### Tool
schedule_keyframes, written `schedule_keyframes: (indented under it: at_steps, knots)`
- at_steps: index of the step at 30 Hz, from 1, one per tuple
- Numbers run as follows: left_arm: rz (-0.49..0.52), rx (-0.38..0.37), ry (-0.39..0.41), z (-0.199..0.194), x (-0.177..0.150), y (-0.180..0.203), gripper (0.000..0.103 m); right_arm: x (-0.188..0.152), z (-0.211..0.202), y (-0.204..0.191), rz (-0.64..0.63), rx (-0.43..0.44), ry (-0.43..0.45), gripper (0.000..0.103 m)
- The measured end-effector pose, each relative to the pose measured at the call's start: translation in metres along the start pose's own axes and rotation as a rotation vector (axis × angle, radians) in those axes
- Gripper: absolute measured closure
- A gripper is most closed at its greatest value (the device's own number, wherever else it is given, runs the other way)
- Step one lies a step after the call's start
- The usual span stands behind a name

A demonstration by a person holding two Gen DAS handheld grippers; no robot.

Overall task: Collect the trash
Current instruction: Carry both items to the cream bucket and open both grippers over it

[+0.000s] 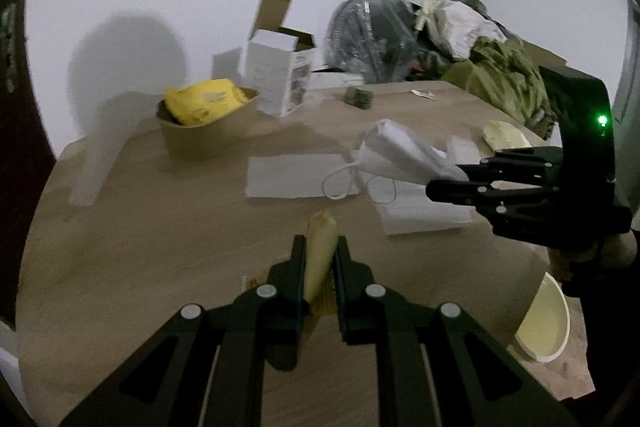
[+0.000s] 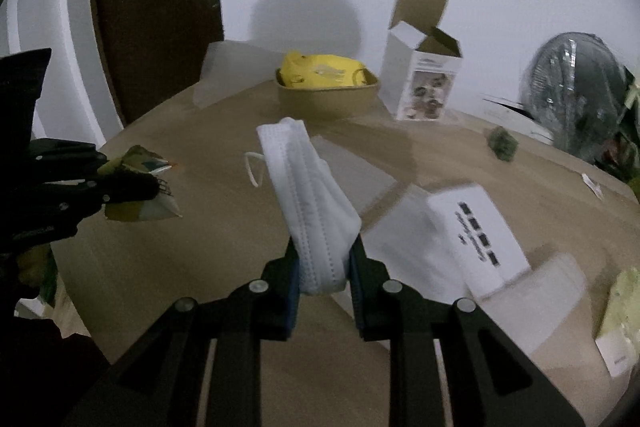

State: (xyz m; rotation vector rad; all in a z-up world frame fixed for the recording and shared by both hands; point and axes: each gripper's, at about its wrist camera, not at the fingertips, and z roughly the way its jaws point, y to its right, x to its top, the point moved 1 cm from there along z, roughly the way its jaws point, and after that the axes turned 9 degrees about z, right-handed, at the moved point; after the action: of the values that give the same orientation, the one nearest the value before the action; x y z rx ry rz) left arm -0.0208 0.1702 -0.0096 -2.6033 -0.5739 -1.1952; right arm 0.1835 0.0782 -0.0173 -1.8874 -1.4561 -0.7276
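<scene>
My left gripper (image 1: 319, 247) is shut on a small tan wrapper (image 1: 320, 251) that sticks up between its fingers above the wooden table (image 1: 160, 247). From the right wrist view the same wrapper (image 2: 140, 187) shows at the left, clamped in the left gripper (image 2: 154, 187). My right gripper (image 2: 322, 251) is shut on a folded white face mask (image 2: 308, 195), whose ear loop dangles to the left. That mask (image 1: 400, 155) hangs from the right gripper (image 1: 448, 175) at the right of the left wrist view. A tan bowl (image 1: 208, 131) holding a yellow packet (image 1: 204, 101) stands far back.
An open white carton (image 1: 280, 79) stands behind the bowl (image 2: 328, 99). White paper sheets (image 1: 296, 175), a printed white box (image 2: 476, 227), a small dark green wad (image 1: 358, 97) and a paper cup (image 1: 544, 323) lie on the table. A fan (image 1: 372, 39) and piled clothes (image 1: 504, 75) fill the back right.
</scene>
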Motion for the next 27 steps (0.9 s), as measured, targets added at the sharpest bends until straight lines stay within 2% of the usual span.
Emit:
schedule_keyframes:
  at_steps: [27]
  knots:
    - [0.242,-0.257,0.011,0.032,0.026,0.125,0.091,-0.091,-0.112,0.083,0.238,-0.241,0.085,0.083]
